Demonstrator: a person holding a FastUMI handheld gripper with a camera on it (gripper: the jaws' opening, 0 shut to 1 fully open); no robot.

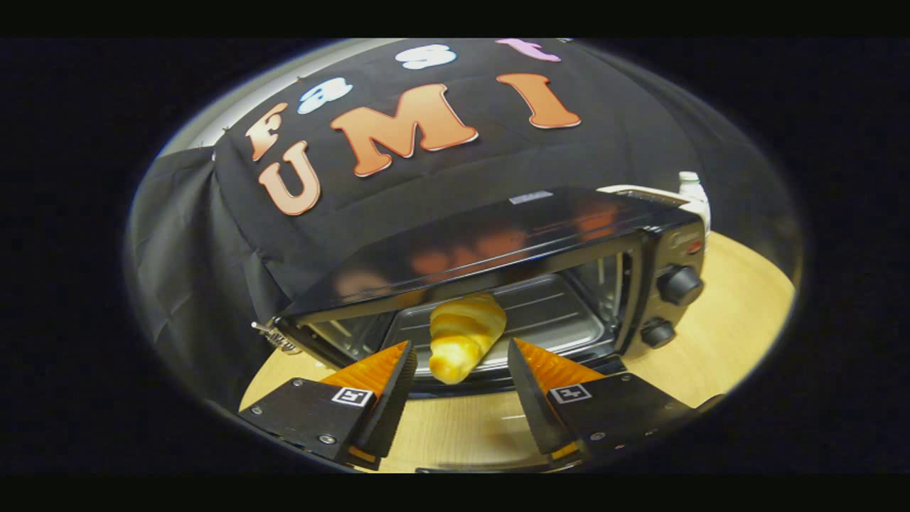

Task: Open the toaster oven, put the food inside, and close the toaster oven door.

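Gripper view: the tool (461, 373) is spread open, touching nothing; the croissant (463, 336) lies at twelve o'clock on the open toaster oven's (498, 249) tray (554, 313).

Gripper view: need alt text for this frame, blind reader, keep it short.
A croissant lies on the tray inside the open toaster oven, one end jutting toward the open gripper, whose fingers flank it without touching. The oven sits on a wooden table, two knobs on its front.
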